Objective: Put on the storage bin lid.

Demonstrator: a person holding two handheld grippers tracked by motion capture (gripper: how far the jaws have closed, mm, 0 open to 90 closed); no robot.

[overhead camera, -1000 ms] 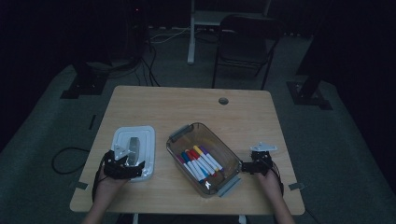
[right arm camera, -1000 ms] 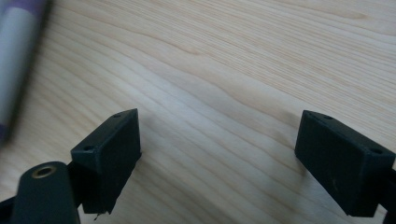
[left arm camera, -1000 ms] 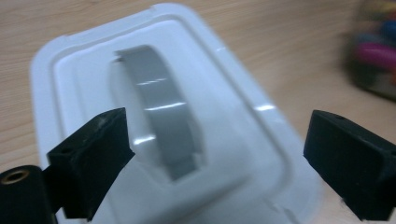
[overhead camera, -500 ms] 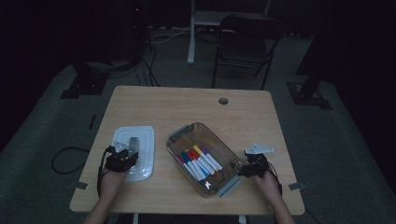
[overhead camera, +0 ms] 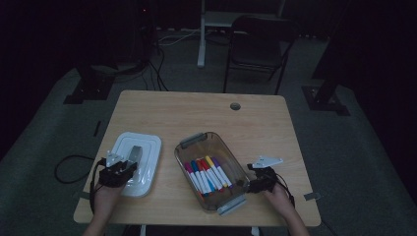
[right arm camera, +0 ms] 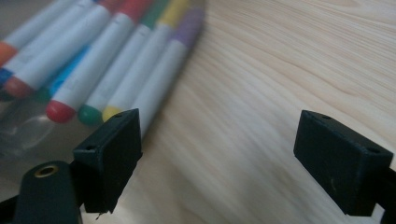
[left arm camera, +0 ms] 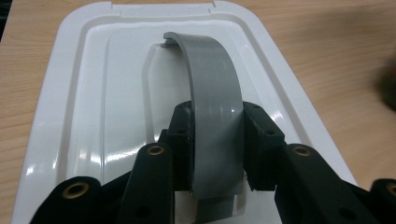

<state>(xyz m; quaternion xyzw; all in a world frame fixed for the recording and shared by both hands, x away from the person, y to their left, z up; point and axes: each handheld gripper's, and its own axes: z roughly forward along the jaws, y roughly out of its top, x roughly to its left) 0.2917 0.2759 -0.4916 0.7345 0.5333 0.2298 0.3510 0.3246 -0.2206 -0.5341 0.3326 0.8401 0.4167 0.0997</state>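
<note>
High view: a wooden table [overhead camera: 206, 113] was seen w/ a white lid [overhead camera: 135, 162] lying flat at the left and a clear plastic bin [overhead camera: 211, 169] of markers [overhead camera: 206, 174] at centre, grey latches at both ends. The left gripper [overhead camera: 118, 169] was positioned over the lid's near end, at its grey handle [overhead camera: 134, 153]. The right gripper [overhead camera: 258, 182] was held just beside the bin's right wall, near its front corner, prob. to steady the bin while the lid is brought over; contact w/ the bin could not be told.

Left gripper view: the lid's grey arched handle [left arm camera: 215, 116] was caught between the two black jaws, pads pressed against its two edges. The jaws had just been closing, w/ the handle between them. The handle stood raised off the lid's recessed centre, which is likely why it was chosen as the grip point: the flat lid itself offers nothing to pinch. The lid lay on the table, apparently not yet lifted.

Right gripper view: the jaws were spread wide, w/ nothing between them but bare tabletop. The markers, caps of red, green, yellow and purple, were seen through the clear bin wall at the left, close by the left jaw.
</note>
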